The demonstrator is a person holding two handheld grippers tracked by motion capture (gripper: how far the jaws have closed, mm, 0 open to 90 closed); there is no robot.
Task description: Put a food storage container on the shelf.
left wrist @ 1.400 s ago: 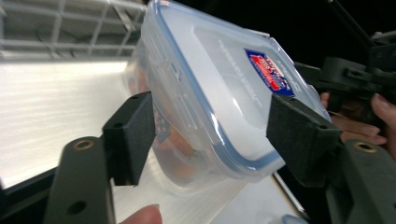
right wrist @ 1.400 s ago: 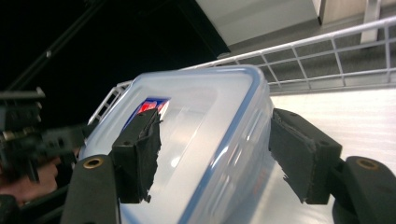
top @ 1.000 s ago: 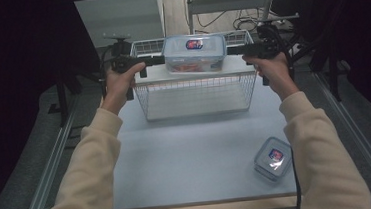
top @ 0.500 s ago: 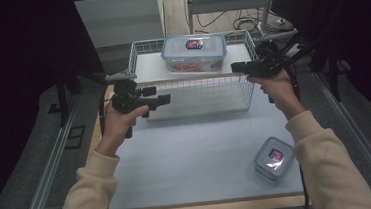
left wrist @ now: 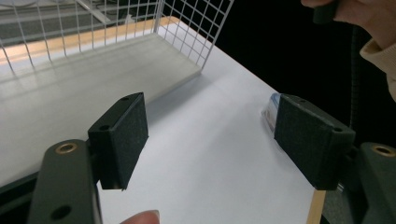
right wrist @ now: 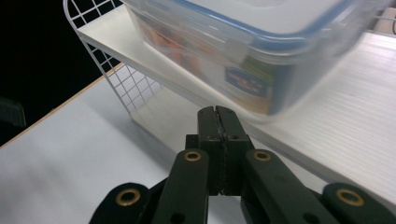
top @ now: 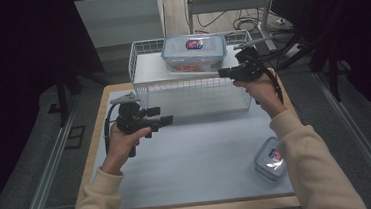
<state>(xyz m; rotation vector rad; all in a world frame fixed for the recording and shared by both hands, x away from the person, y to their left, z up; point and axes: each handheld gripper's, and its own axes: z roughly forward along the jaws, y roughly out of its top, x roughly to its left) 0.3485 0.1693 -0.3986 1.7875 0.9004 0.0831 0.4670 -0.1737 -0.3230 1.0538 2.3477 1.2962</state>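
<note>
A large clear lidded container (top: 194,51) with a blue rim stands on the top shelf of a white wire rack (top: 198,96). My right gripper (top: 222,72) hovers just right of it, jaws shut with nothing between them. In the right gripper view the shut tips (right wrist: 218,114) point at the container's (right wrist: 243,46) lower side without touching it. My left gripper (top: 160,115) is open above the table, in front of the rack's left end. Nothing lies between its pads (left wrist: 123,135) in the left gripper view. A small lidded container (top: 272,159) sits at the table's front right.
The rack has a lower white shelf (left wrist: 93,79) with wire walls (left wrist: 196,23) around it. The white table top (top: 202,153) has wooden edges. Behind the left gripper's far pad peeks the small container (left wrist: 270,108). Cables and a stand lie beyond the table.
Both grippers have come off the large container, which stays on the rack's top shelf. The left hand drew back and down over the table. The right gripper's jaws have shut.
</note>
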